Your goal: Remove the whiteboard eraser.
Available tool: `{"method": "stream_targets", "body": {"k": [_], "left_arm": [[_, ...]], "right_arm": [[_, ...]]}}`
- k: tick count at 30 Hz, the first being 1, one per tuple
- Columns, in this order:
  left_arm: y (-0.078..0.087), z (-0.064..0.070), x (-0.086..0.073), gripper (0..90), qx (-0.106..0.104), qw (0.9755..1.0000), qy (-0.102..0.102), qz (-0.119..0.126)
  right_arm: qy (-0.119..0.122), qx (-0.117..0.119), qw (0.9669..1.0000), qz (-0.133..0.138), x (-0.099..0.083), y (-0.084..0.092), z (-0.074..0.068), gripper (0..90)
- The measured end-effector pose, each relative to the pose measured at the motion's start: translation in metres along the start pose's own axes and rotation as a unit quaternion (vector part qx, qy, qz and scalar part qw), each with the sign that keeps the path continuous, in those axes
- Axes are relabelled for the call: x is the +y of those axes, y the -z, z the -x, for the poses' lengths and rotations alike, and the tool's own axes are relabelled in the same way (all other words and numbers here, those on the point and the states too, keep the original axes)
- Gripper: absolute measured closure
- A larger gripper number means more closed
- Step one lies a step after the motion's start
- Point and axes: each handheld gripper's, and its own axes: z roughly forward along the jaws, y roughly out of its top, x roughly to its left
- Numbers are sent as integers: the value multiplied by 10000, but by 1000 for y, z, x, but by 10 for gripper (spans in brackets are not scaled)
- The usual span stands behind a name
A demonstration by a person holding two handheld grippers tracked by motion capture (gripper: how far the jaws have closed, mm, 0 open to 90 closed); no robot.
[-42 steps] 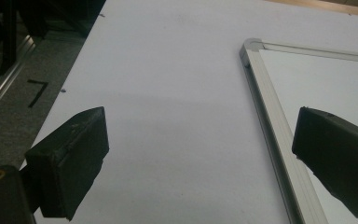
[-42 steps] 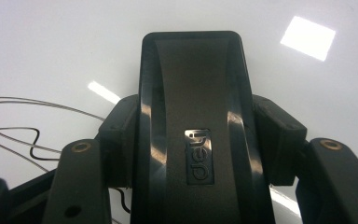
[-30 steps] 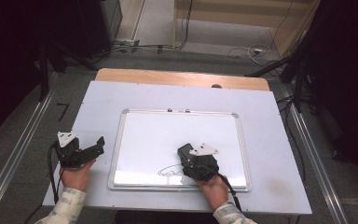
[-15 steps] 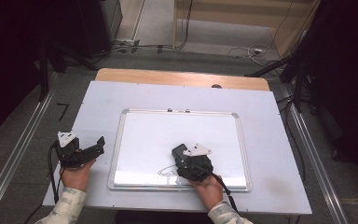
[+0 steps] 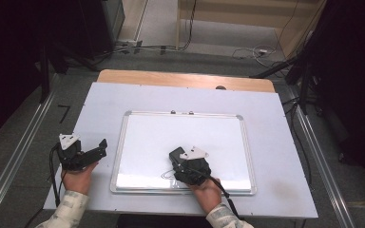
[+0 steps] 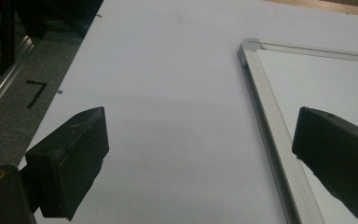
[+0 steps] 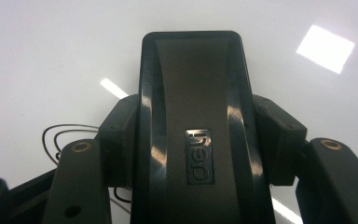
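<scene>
The whiteboard (image 5: 185, 142) lies at the middle of the surface (image 5: 275, 123). The eraser (image 7: 193, 121) rests on the whiteboard's near part, over the pen marks (image 5: 167, 175), between the right tool's (image 5: 180, 160) jaws. The left tool (image 5: 97, 148) sits left of the whiteboard.

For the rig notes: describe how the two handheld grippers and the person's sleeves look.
Both the left gripper and the right gripper are black, each topped with a grey three-cornered plate and trailing a black cable. Their jaws are blocky black pads. The sleeves are light with a fine pattern.

Black left gripper (image 5: 97, 148) and right gripper (image 5: 178, 159) carry grey plates, trailing cables.
</scene>
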Motion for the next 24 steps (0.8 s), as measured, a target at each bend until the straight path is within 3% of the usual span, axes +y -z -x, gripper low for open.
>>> {"method": "stream_targets", "body": {"k": [15,24], "left_arm": [[0,0,0,41,1,10000,0,-8],[3,-9,-1,41,64,9999,133,13]], "right_arm": [[40,47,10000,3,4,-4,-9,388],[147,108,9998,-3,10,-8,-18,388]]}}
